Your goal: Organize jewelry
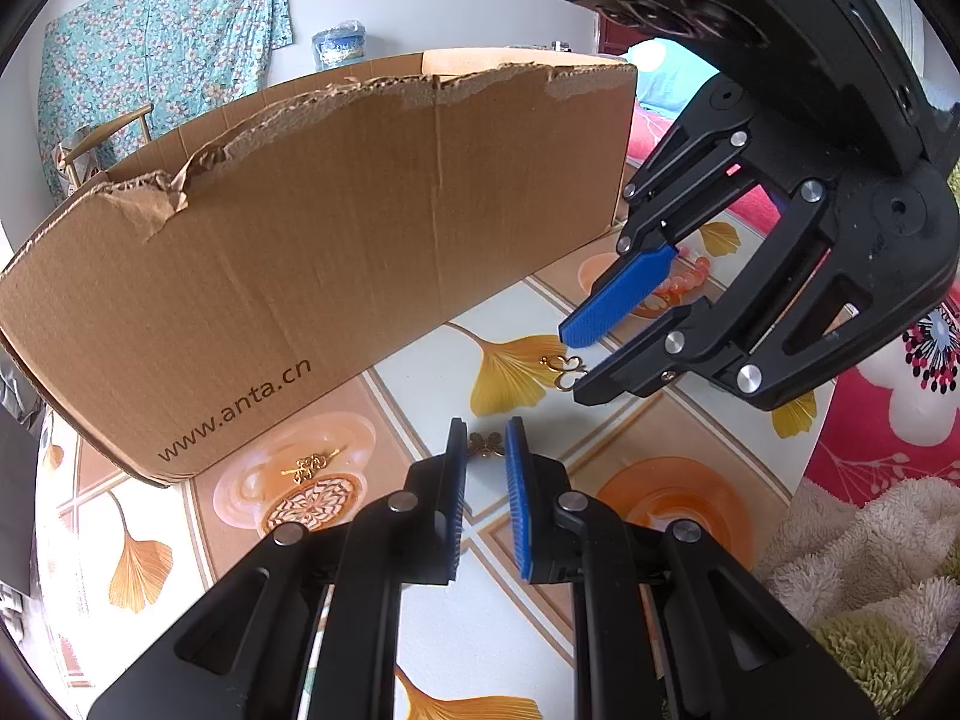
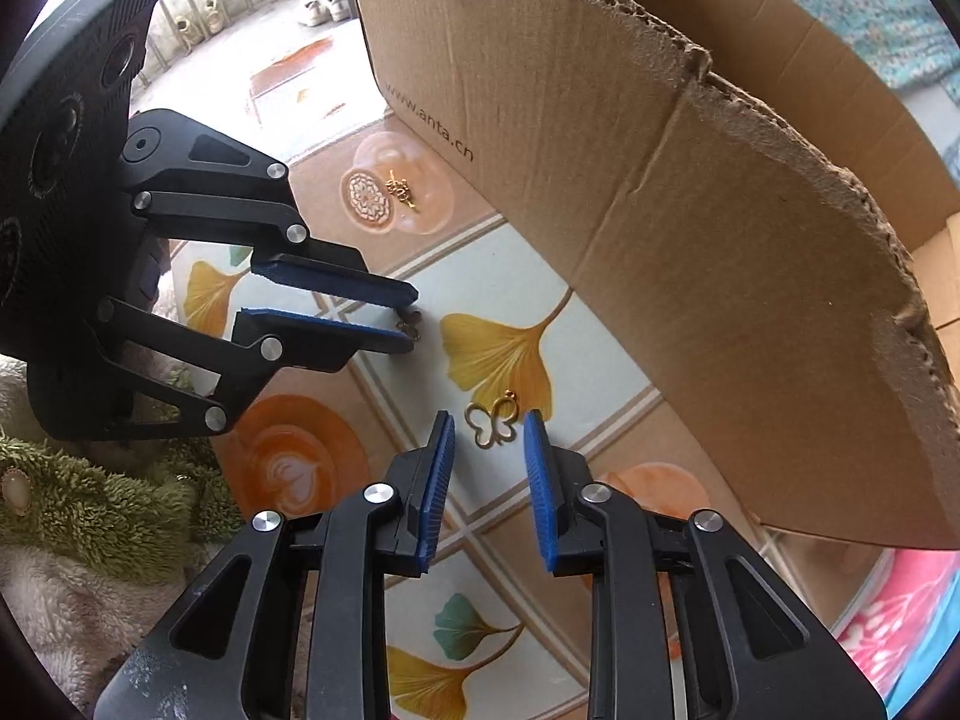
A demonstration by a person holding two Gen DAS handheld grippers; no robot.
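— Left wrist view: left gripper (image 1: 485, 438) parted around the small dark bronze butterfly charm (image 1: 486, 444) on the table (image 1: 420, 372).
— Right gripper (image 2: 489, 426) spread too, gold open-wire butterfly pendant (image 2: 492, 423) lying between its tips, tall brown cardboard box (image 2: 690, 210) beside.

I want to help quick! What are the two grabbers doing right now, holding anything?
Left gripper: open, holding nothing, fingers either side of a dark butterfly charm.
Right gripper: open, holding nothing, around a gold butterfly charm.
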